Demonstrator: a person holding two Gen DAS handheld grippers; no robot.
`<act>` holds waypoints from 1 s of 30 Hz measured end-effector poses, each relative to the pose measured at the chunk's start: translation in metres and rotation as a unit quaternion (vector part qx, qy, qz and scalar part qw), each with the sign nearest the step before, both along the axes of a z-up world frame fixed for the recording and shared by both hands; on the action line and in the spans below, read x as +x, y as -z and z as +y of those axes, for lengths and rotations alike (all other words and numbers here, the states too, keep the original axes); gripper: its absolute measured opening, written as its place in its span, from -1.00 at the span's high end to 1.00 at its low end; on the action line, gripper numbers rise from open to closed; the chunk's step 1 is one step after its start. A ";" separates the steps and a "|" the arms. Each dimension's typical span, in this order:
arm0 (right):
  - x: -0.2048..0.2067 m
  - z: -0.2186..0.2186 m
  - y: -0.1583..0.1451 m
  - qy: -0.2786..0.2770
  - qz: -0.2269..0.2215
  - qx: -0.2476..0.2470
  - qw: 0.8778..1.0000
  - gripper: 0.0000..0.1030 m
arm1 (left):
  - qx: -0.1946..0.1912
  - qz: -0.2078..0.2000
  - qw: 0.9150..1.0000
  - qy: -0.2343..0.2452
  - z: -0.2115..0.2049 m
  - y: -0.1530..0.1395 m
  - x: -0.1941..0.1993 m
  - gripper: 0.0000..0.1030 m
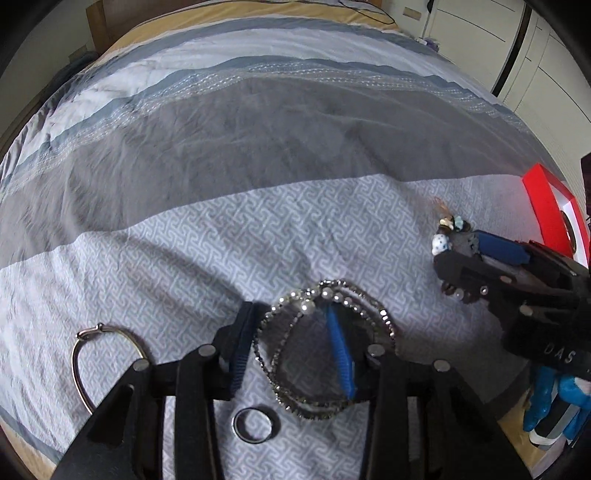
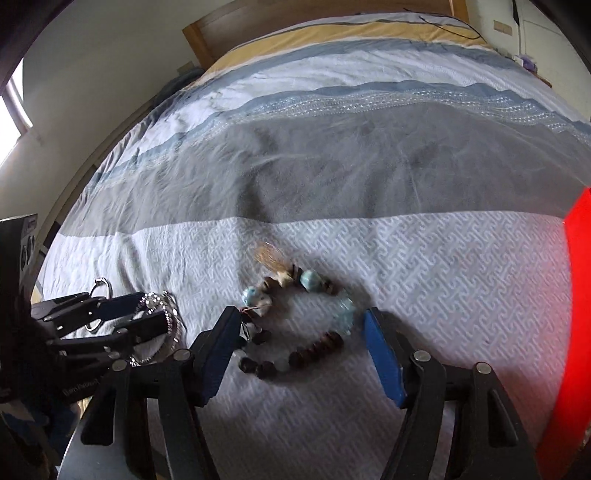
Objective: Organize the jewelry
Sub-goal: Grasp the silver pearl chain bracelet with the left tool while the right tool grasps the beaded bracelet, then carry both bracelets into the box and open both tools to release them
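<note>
A sparkly silver bracelet stack (image 1: 325, 347) lies on the patterned bedspread. My left gripper (image 1: 291, 314) is open, with its right finger inside the loop and its left finger outside it. A dark ring (image 1: 254, 424) lies just below, and a thin silver bangle (image 1: 88, 365) lies to the left. My right gripper (image 2: 301, 321) is open and straddles a beaded bracelet (image 2: 295, 325) of brown and light-blue beads with a tassel. The beaded bracelet also shows in the left wrist view (image 1: 448, 230), under the right gripper (image 1: 458, 254).
A red box (image 1: 546, 206) sits at the right edge of the bed, and shows as a red blur in the right wrist view (image 2: 576, 314). The grey and blue striped duvet (image 1: 258, 122) stretches toward the wooden headboard (image 2: 314, 22). A blue-gloved hand (image 1: 554, 402) holds the right gripper.
</note>
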State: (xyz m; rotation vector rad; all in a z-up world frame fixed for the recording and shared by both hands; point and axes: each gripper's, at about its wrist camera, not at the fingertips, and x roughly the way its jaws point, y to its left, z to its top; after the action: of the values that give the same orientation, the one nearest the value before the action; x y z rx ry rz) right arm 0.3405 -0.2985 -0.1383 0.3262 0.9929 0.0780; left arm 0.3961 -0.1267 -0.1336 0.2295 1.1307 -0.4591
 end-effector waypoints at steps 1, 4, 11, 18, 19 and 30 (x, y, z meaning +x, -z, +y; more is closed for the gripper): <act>0.003 0.004 0.001 -0.005 -0.002 -0.006 1.000 -0.32 | -0.005 0.000 1.000 -0.001 -0.001 0.000 0.001 0.59; 0.007 0.009 0.004 -0.018 -0.006 -0.016 1.000 0.67 | -0.013 -0.003 1.000 0.001 -0.006 -0.001 0.000 0.90; -0.005 0.008 -0.001 -0.024 -0.018 -0.023 0.999 0.74 | -0.043 -0.007 0.999 -0.029 0.000 -0.011 -0.007 0.93; -0.030 -0.006 -0.034 -0.015 -0.051 -0.018 0.998 0.75 | -0.059 -0.025 0.997 -0.038 0.003 -0.043 -0.022 0.93; -0.034 -0.008 -0.042 -0.013 -0.058 -0.018 0.998 0.75 | -0.059 -0.031 0.997 -0.038 0.001 -0.050 -0.025 0.93; -0.084 -0.033 -0.125 0.004 -0.124 -0.020 0.992 0.75 | -0.065 -0.089 0.994 -0.026 -0.018 -0.138 -0.056 0.93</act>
State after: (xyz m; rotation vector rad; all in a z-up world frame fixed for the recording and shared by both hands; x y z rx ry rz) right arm 0.2562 -0.3318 -0.0129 0.2761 0.7462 0.0884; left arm 0.3397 -0.1446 0.0049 0.1244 0.9276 -0.4555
